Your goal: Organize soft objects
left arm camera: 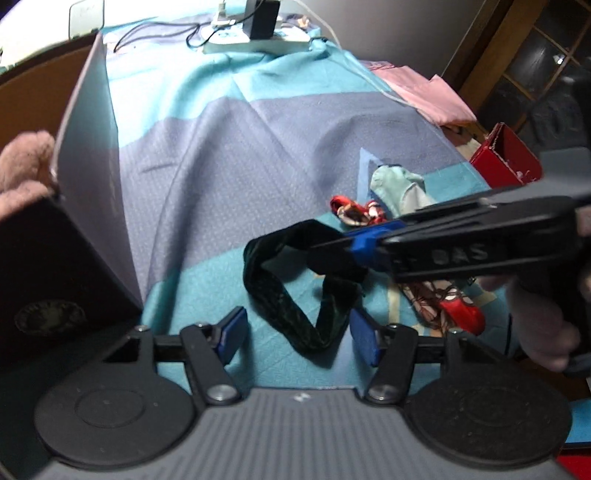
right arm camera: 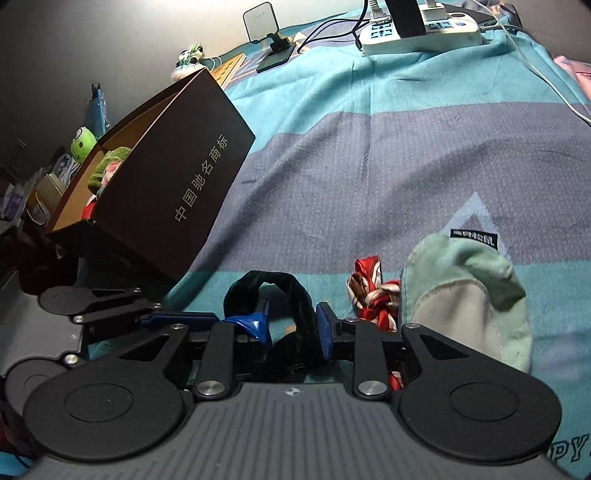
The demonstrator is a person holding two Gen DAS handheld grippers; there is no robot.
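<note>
Left wrist view: you look forward and steeply down along the left gripper (left arm camera: 295,334), close above the striped bedspread (left arm camera: 236,155).
Left view, edges: the brown box (left arm camera: 55,258) fills your left side; the right gripper (left arm camera: 332,243) crosses in from your right; the power strip (left arm camera: 258,42) lies at the far top.
Right wrist view: you look forward and down along the right gripper (right arm camera: 291,328), low and near the bedspread (right arm camera: 369,166).
Right view, edges: the box (right arm camera: 173,206) stands at your left; the left gripper (right arm camera: 177,317) enters low left.
Shared area: both views show the dark velvet band (left arm camera: 273,295) (right arm camera: 280,288), the red patterned cloth (left arm camera: 351,210) (right arm camera: 373,291), the pale green sock (left arm camera: 399,188) (right arm camera: 465,295), the box and the power strip (right arm camera: 421,33).
</note>
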